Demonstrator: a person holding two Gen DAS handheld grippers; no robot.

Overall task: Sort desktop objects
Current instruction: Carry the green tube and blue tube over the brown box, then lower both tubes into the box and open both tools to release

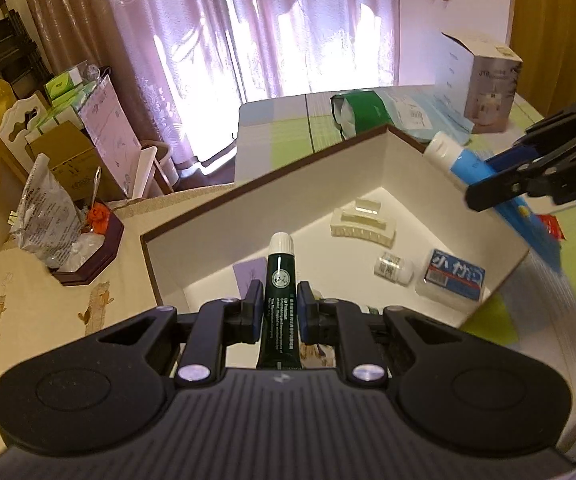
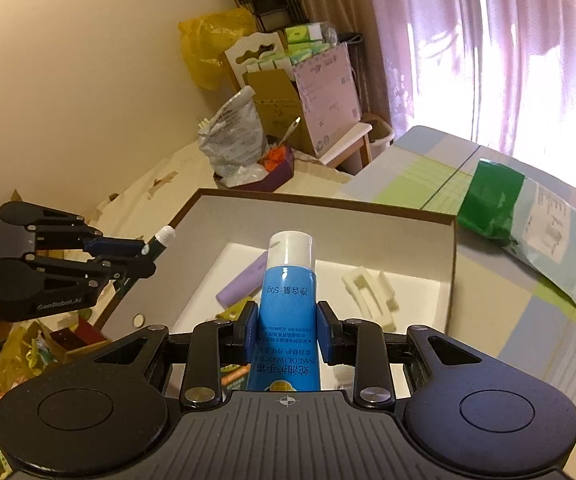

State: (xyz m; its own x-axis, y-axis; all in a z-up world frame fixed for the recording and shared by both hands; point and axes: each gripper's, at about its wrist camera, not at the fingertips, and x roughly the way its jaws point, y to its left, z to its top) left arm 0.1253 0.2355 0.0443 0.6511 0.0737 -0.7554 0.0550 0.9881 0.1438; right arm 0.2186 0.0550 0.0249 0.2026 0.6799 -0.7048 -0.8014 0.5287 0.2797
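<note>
Gripping a dark green tube (image 1: 280, 288) by its middle, the left gripper (image 1: 280, 310) has both blue pads pressed against the tube's sides, white cap pointing forward over the near edge of the open box (image 1: 383, 160). The right gripper (image 2: 287, 330) is likewise clamped on a blue hand-cream tube (image 2: 288, 300), white cap forward, held above the box's near side.

Each camera catches the other tool. The left wrist view shows the right gripper (image 1: 527, 168) at its right edge, the blue tube (image 1: 463, 160) slanting through it with its cap near the box's far corner. The right wrist view shows the left gripper (image 2: 144, 254) at its left edge, with only the white cap of the green tube (image 2: 164, 235) poking out beside the box wall.

Inside the box, the left wrist view shows a cream hair claw (image 1: 361, 222), a small white bottle (image 1: 393, 268) and a clear case with a blue label (image 1: 453, 278); the bottle and case lie just beside each other. The right wrist view shows the hair claw (image 2: 369, 292) too, but not the bottle or case. It shows plainly a lilac stick (image 2: 244, 280), which in the left wrist view is only a pale purple patch behind the fingers.

Beyond the box, both views show a green-and-pale-blue packet (image 2: 535, 216) on the checked tablecloth (image 2: 507, 328). Only the left wrist view shows the white carton (image 1: 479, 80) standing behind it.
</note>
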